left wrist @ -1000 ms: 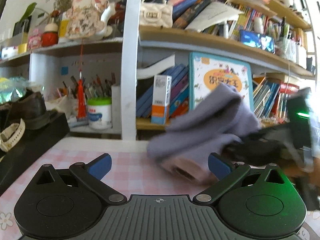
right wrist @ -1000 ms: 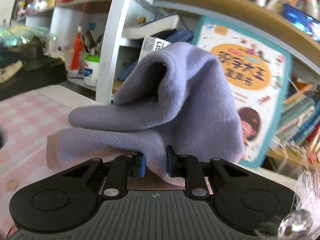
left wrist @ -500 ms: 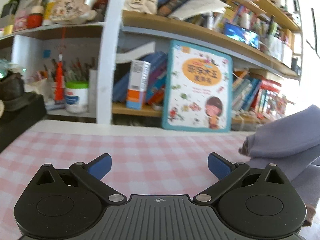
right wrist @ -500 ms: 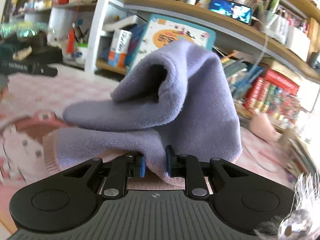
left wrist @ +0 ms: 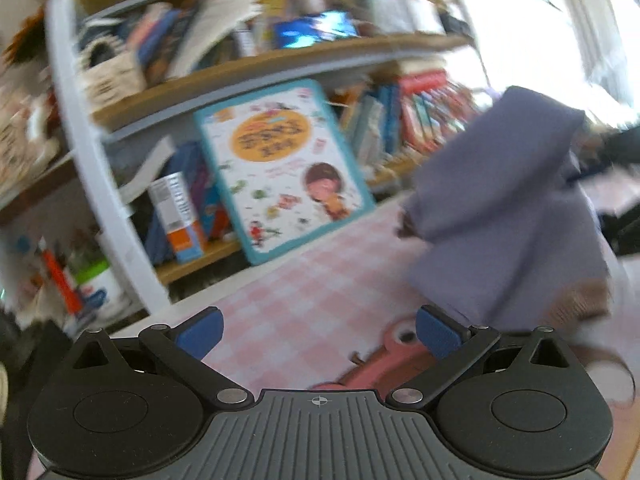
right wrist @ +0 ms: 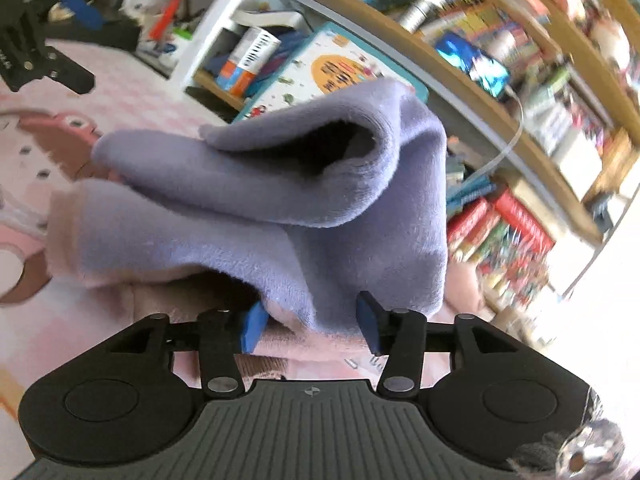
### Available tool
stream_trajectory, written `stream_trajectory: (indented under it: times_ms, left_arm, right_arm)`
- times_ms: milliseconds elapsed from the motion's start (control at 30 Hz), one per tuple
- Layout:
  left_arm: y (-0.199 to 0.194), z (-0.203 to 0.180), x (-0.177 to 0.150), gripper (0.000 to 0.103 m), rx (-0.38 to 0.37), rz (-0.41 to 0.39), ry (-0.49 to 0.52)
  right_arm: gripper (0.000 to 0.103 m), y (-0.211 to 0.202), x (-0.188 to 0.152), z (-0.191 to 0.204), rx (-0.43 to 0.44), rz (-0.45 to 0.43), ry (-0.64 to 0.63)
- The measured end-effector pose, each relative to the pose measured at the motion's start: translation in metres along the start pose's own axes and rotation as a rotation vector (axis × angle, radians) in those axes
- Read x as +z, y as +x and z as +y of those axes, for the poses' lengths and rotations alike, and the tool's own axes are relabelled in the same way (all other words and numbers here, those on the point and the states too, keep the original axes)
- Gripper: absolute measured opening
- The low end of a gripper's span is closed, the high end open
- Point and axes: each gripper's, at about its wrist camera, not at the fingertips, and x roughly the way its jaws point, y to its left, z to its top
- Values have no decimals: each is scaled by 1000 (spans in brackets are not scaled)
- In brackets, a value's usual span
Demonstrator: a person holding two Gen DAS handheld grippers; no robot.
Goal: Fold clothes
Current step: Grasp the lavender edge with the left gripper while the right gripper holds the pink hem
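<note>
Purple fleece garment point(right wrist: 288, 208), just one, sits bunched between the right gripper point(right wrist: 310, 326) pads, which are parted a bit with cloth between them, so it's hard to say whether they're really pinching. It hangs over the pink checked tablecloth point(left wrist: 304, 304). Left gripper point(left wrist: 318, 330) is wide open, holding nothing. Farther back, one big picture book point(left wrist: 280, 164) leans on the crammed bookshelf point(left wrist: 256, 68).

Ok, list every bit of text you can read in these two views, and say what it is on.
Nothing reads clearly; both views are motion-blurred.
Picture book: dark characters on its orange oval, too blurred to read.
White and orange box: small print, unreadable.
White tub: label blurred.
Shelf books: spine text too small and smeared.
</note>
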Motion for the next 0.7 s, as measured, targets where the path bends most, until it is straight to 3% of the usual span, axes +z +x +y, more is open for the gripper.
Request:
stream_trajectory:
  times_ms: [200, 300, 433, 500, 567, 667, 700]
  left_arm:
    - [2, -41, 9, 102, -128, -20, 194]
    - [12, -55, 18, 96, -176, -32, 216]
    - [22, -21, 18, 87, -226, -20, 1]
    - [27, -4, 19, 73, -251, -15, -107]
    - [32, 12, 19, 41, -275, -9, -214]
    - [39, 37, 20, 21, -310, 0, -376]
    - [41, 46, 20, 20, -322, 3, -430]
  right_arm:
    - [51, -23, -5, 2, 34, -21, -42]
    - [51, -29, -6, 3, 46, -20, -23]
    - [51, -34, -6, 9, 62, -21, -5]
    - [51, -37, -7, 10, 72, -24, 0]
    - [51, -39, -7, 11, 79, -25, 4]
    - [55, -42, -8, 12, 115, -26, 10]
    - [55, -42, -8, 14, 121, -29, 4]
